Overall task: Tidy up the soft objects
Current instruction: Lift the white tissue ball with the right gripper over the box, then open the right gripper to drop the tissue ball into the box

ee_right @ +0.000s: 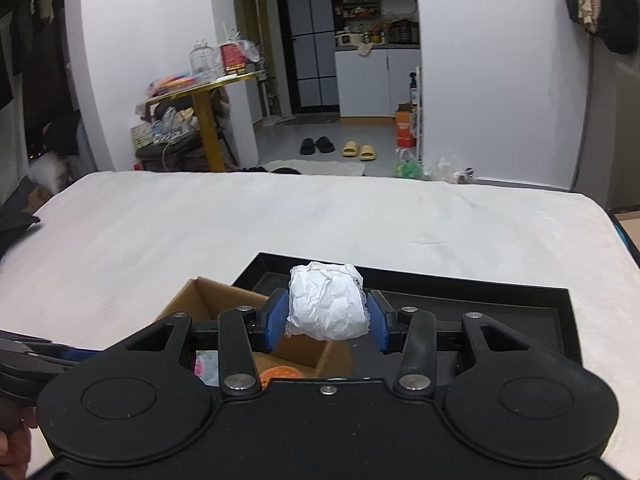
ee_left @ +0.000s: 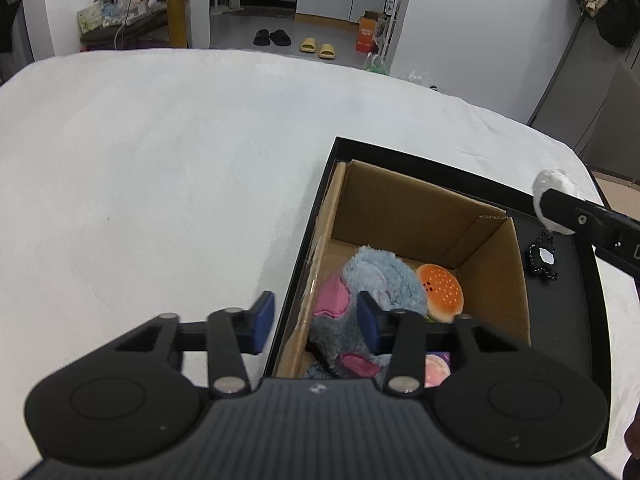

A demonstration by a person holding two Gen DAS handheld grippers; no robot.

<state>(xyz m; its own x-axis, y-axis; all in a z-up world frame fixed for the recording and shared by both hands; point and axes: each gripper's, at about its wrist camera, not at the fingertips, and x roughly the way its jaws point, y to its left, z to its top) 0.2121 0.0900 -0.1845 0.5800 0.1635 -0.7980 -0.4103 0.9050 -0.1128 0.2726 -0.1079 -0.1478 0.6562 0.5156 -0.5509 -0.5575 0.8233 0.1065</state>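
A cardboard box point(ee_left: 420, 216) stands in a black tray point(ee_left: 576, 264) on the white bed. In the box lie a blue-and-pink plush toy point(ee_left: 372, 280) and an orange burger plush point(ee_left: 440, 290). My left gripper point(ee_left: 316, 316) is open and empty, straddling the box's left wall, one finger over the plush. My right gripper point(ee_right: 327, 320) is shut on a crumpled white paper ball point(ee_right: 326, 306), held above the tray beside the box point(ee_right: 208, 300). It also shows in the left wrist view point(ee_left: 560, 208), at the right edge over the tray.
A small black charm point(ee_left: 544, 258) lies in the tray right of the box. The white bed point(ee_left: 160, 168) spreads wide to the left and beyond. Slippers, a yellow-legged table and clutter stand on the floor past the bed's far edge.
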